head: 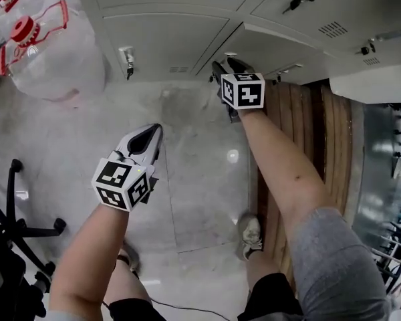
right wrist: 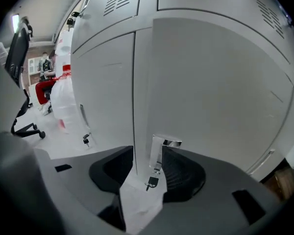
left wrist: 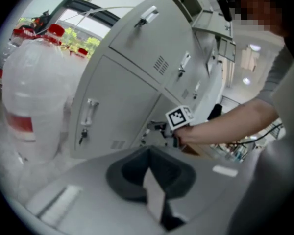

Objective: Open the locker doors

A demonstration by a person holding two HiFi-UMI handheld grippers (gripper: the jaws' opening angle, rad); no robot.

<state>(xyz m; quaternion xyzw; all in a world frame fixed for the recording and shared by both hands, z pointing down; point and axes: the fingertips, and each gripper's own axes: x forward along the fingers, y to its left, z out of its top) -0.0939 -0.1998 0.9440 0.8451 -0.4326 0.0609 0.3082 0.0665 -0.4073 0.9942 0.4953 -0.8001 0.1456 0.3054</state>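
While both grippers are held low before the lockers [head: 167, 5], the head view shows the right gripper [head: 227, 64] brought up to a closed lower door [head: 274, 45]. The left gripper [head: 154, 131] is seen well apart from it, over the floor [head: 187, 199].

Left gripper view: its jaws are met at the tips, with nothing between them.

Right gripper view: only here are this gripper's jaws seen standing wide apart, with the door's handle [right wrist: 159, 148] between them and a key [right wrist: 152, 182] hanging beneath. No pad is seen to press on the handle. The approach is judged complete. Next, the jaws would need closing on the handle and the door drawing outward.
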